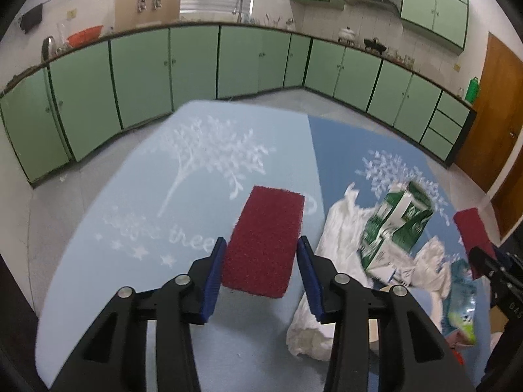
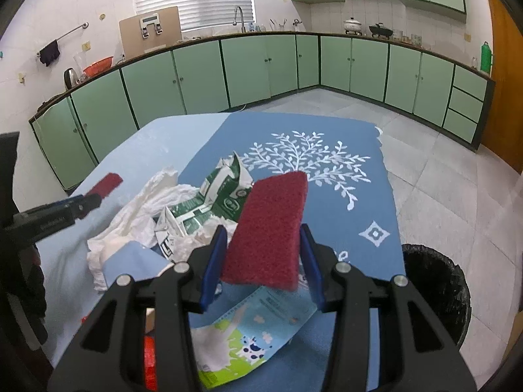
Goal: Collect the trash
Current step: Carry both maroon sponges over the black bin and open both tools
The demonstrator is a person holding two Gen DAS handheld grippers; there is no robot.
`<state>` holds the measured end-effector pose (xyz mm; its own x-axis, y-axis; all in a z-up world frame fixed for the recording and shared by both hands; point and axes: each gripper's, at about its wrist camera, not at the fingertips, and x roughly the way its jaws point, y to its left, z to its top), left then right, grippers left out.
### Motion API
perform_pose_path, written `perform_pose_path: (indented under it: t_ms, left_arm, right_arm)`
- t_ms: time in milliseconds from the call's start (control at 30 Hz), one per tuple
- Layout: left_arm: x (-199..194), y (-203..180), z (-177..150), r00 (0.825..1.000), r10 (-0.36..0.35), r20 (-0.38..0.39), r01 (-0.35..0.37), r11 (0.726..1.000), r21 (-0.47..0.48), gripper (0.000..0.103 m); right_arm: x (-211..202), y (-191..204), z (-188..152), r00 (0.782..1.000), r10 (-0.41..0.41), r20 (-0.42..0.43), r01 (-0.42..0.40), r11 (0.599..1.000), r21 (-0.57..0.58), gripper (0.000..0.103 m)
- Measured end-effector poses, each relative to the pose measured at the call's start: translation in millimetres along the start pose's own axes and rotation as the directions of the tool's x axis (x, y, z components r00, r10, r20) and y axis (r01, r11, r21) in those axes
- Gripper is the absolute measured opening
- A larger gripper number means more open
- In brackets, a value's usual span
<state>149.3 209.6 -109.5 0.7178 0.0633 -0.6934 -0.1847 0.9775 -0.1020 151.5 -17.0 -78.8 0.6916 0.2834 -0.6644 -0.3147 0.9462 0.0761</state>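
Observation:
My left gripper (image 1: 261, 241) is shut on a dark red scouring pad (image 1: 266, 228), held just above the light blue tablecloth (image 1: 130, 196). My right gripper (image 2: 264, 228) is shut on a second red scouring pad (image 2: 271, 215), which sticks out forward. Between the two grippers lies the trash: a crushed green and white carton (image 2: 215, 202) (image 1: 398, 222), crumpled white paper (image 2: 143, 202) (image 1: 340, 228) and a flat blue and green wrapper with a cow print (image 2: 258, 330). In the right wrist view the left gripper (image 2: 88, 201) comes in from the left.
A black-lined bin (image 2: 438, 294) stands on the floor by the table's right edge. The table wears a dark blue cloth with a white tree print (image 2: 327, 163). Green kitchen cabinets (image 2: 196, 75) line the far walls, and a wooden door (image 1: 490, 114) is at right.

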Motion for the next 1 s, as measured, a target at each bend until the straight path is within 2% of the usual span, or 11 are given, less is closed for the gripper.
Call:
perform_pose_path:
  t_ms: [400, 733, 1000]
  left_arm:
    - [-47, -46, 16, 0.993, -0.082, 0.088, 0.077, 0.995, 0.069, 0.044]
    - [-52, -108, 15, 0.979, -0.187, 0.081, 0.174, 0.975, 0.139, 0.044]
    - [-46, -178, 8, 0.957, -0.287, 0.047, 0.27, 0.937, 0.22, 0.043]
  right_arm:
    - [-33, -8, 10, 0.999, -0.007, 0.05, 0.006, 1.0, 0.011, 0.043]
    - [-67, -46, 3, 0.994, -0.06, 0.09, 0.053, 0.996, 0.072, 0.043]
    - [-96, -101, -11, 0.983, -0.153, 0.104, 0.137, 0.98, 0.141, 0.043]
